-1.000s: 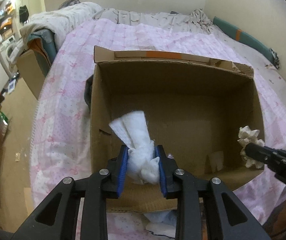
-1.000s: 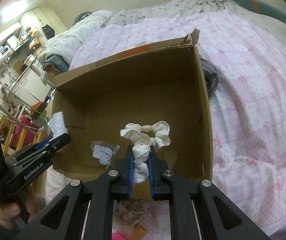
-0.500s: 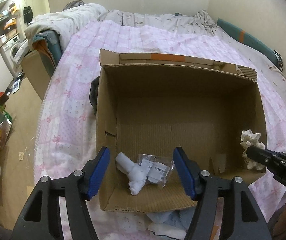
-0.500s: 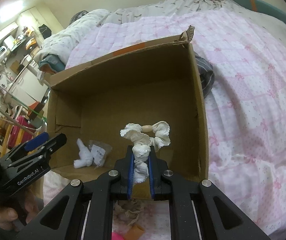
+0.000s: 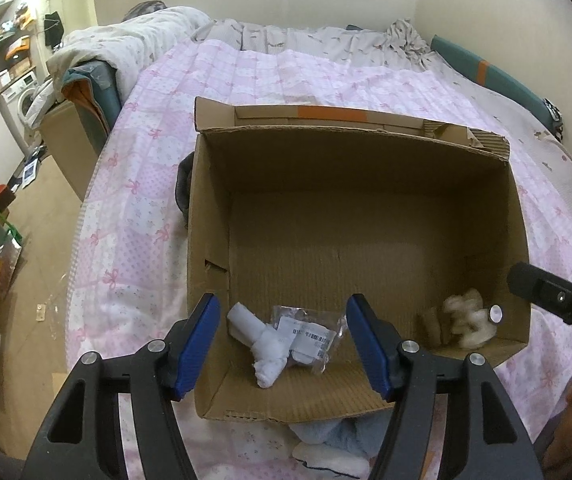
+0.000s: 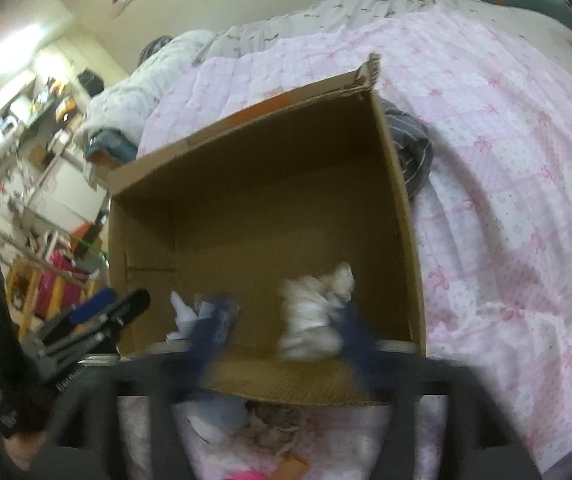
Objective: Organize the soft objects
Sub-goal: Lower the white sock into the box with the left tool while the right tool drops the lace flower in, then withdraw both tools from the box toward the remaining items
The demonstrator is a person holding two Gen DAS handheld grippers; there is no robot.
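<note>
An open cardboard box (image 5: 326, 168) stands on a pink quilt. On its floor near the front lie a white cloth piece (image 5: 263, 344) and a clear plastic packet (image 5: 310, 334). My left gripper (image 5: 283, 320) hangs open above them, holding nothing. A cream lace scrunchie (image 5: 468, 320) lies in the box's front right corner. In the right wrist view my right gripper (image 6: 281, 316) is blurred. Its jaws are opening, and the scrunchie (image 6: 318, 312) sits loose between them inside the box (image 6: 265, 160). The left gripper (image 6: 105, 312) shows at the left there.
Blue and white clothes (image 5: 334, 440) lie on the quilt just in front of the box. A dark garment (image 6: 414, 152) is tucked against the box's far outer side. The bed's edge drops to a cluttered floor (image 5: 25, 240) on the left.
The left gripper opened and dropped the white cloth into the box beside the packet. The right gripper, shut on the scrunchie until half a second ago, has spread its jaws and released it into the box.
</note>
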